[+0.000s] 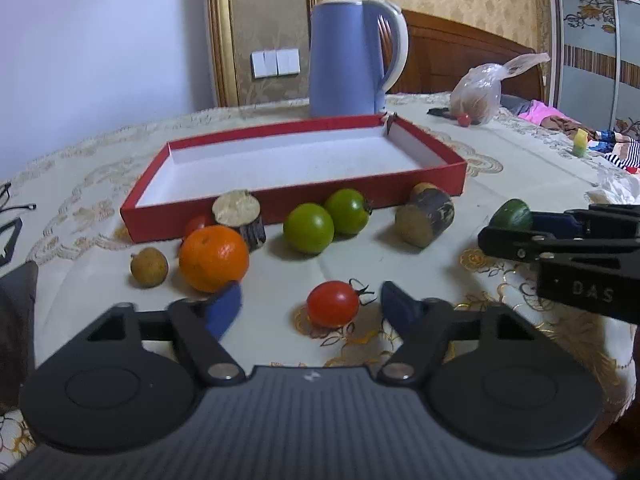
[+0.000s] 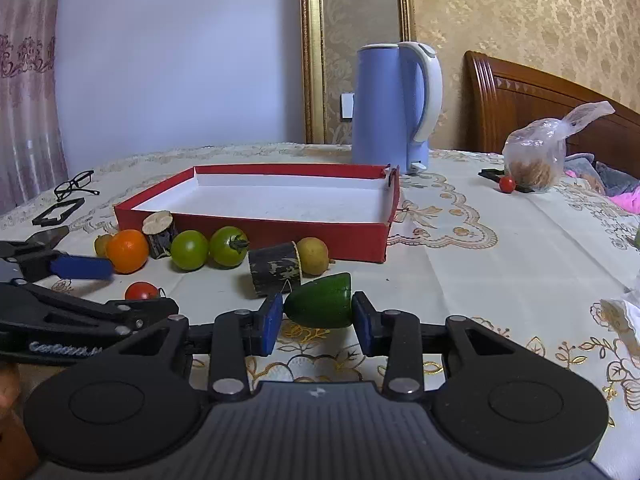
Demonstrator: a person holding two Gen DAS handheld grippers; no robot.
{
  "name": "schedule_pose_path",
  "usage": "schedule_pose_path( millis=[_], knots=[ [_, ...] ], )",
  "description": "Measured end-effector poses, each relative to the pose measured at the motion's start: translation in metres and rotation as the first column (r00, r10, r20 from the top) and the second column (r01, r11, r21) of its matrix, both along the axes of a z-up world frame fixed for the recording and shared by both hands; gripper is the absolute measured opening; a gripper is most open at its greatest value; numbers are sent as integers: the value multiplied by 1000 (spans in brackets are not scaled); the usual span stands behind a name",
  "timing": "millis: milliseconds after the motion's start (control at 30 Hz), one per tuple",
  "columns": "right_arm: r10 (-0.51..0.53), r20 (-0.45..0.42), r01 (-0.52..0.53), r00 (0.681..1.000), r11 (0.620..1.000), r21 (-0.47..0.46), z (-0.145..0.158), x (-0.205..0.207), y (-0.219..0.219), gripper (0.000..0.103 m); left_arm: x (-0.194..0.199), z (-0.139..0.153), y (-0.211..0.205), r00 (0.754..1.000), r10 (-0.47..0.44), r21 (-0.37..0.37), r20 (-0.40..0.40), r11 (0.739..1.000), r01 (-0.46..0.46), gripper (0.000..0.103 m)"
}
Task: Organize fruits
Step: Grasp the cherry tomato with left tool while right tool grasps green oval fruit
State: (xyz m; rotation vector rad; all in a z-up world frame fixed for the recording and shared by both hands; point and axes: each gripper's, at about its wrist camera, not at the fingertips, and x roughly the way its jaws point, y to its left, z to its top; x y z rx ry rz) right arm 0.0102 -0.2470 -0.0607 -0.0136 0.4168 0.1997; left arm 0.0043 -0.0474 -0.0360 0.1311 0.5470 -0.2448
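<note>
**2 hand-held grippers, 1 green wedge grabbed, tray with no fruit in it**

Closest thing in the right wrist view: the right hand-held gripper [image 2: 316,318] is clamped on a dark green wedge-shaped fruit piece [image 2: 320,300], blue pads pressing both ends, just above the embroidered tabletop [image 2: 500,280]. From the left wrist view you can read "DAS" embossed on that gripper's black body.

The left hand-held gripper [image 1: 310,306] has its fingers apart with a red cherry tomato [image 1: 333,304] sitting between them, not touched by either pad. Its left pad is right up against the orange [image 1: 213,258]. There's white lettering on its side in the right wrist view, something like "GenRobot", too blurry to be sure.

Next row back, left to right: a small brown round fruit [image 1: 149,267], another red tomato [image 1: 198,224] mostly hidden behind the orange, a stubby cane chunk [image 1: 240,218], 2 green tomatoes [image 1: 309,229] touching each other, then a second cane chunk [image 1: 426,216] lying on its side.

Right behind them is the red tray [image 1: 436,184] with a white inside, nothing in it.

Further back: a blue kettle [image 1: 352,56] with no readable label, a plastic bag [image 1: 478,94] with 1 more little red tomato [image 1: 464,119] beside it, and glasses [image 2: 76,184] off to the left.
</note>
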Motion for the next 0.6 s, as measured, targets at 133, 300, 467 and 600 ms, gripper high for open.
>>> schedule_pose_path(
  millis=[133, 300, 467, 600],
  knots=[
    [3, -1, -3, 1000, 1000, 4, -1, -1, 0, 37, 0, 0, 0, 1000, -16, -19, -11, 1000, 16, 30],
    [8, 6, -8, 1000, 1000, 5, -1, -4, 1, 37, -1, 2, 0, 999, -25, -38, -20, 999, 24, 23],
    [15, 16, -15, 1000, 1000, 10, 1, -6, 2, 37, -3, 5, 2, 1000, -13, -43, -18, 999, 12, 23],
    [21, 23, -21, 1000, 1000, 14, 3, -7, 2, 37, -3, 12, 3, 1000, 9, -28, 13, 1000, -9, 23]
  ],
)
